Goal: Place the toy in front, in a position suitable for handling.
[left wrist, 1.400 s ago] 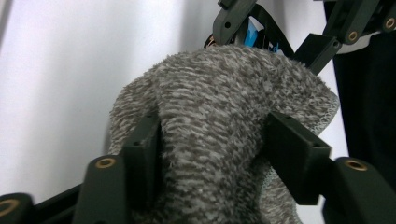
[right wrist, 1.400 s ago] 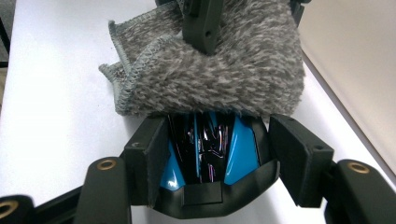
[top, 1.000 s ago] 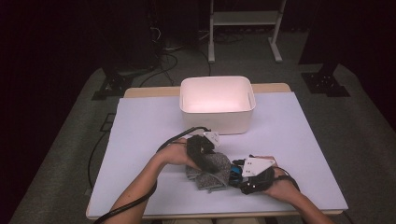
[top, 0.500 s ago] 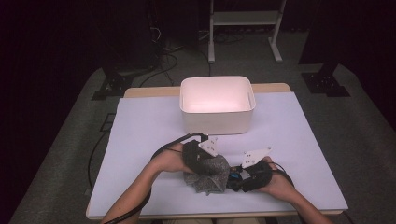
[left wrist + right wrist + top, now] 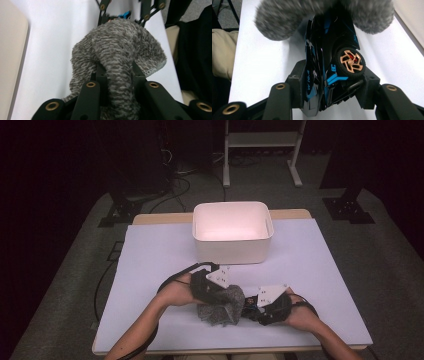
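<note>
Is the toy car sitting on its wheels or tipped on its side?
Tipped on its side: the toy car is clamped in the right hand-held gripper, its gold-spoked wheel facing the camera.

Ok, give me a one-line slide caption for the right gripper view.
Right gripper clamps a black-and-blue toy car on its side, nose under a grey fuzzy cloth.

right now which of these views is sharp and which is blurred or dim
High view: dark room around a lit white table, the bin glowing pinkish, detail soft. Left gripper view: the grey fuzzy cloth is crisp between the jaws. Right gripper view: the toy car is sharp, but the cloth at the top is blurred.
</note>
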A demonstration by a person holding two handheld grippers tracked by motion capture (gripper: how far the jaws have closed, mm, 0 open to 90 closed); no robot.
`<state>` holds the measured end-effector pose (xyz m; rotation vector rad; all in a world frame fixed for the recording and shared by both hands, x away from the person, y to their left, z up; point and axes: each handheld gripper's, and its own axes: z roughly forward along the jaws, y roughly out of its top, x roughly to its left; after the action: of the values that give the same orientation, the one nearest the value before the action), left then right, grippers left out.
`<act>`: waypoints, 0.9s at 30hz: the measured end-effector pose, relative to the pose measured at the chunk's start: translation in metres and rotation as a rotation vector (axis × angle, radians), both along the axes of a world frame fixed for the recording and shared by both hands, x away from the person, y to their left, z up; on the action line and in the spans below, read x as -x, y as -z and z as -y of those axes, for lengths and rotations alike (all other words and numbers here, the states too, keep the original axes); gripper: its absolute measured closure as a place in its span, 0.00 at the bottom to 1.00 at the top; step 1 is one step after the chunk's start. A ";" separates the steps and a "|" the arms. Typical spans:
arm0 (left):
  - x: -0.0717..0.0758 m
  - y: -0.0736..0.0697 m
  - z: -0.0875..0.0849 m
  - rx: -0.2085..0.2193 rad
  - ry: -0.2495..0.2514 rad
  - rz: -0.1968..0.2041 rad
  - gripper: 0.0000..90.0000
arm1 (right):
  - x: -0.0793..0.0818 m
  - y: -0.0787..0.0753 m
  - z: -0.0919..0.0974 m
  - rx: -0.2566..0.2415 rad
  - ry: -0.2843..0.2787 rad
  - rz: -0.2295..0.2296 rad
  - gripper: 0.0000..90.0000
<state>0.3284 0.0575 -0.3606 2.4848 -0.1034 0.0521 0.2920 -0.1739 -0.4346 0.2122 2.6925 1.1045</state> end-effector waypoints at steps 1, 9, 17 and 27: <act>0.000 -0.002 0.002 0.013 0.006 -0.009 0.84 | 0.000 0.001 0.001 -0.006 -0.005 0.003 0.55; 0.005 -0.001 0.046 -0.026 0.055 0.004 0.84 | 0.000 -0.002 0.000 -0.030 -0.041 0.035 0.55; 0.006 0.006 0.052 -0.073 0.054 -0.005 0.85 | -0.001 0.006 0.005 -0.024 -0.050 0.014 0.57; 0.004 0.006 -0.006 -0.055 -0.045 -0.028 0.85 | -0.004 0.005 0.009 -0.016 -0.068 -0.017 0.58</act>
<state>0.3244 0.0635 -0.3667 2.5423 -0.0372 0.0339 0.2957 -0.1826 -0.4396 0.1348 2.7255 1.1484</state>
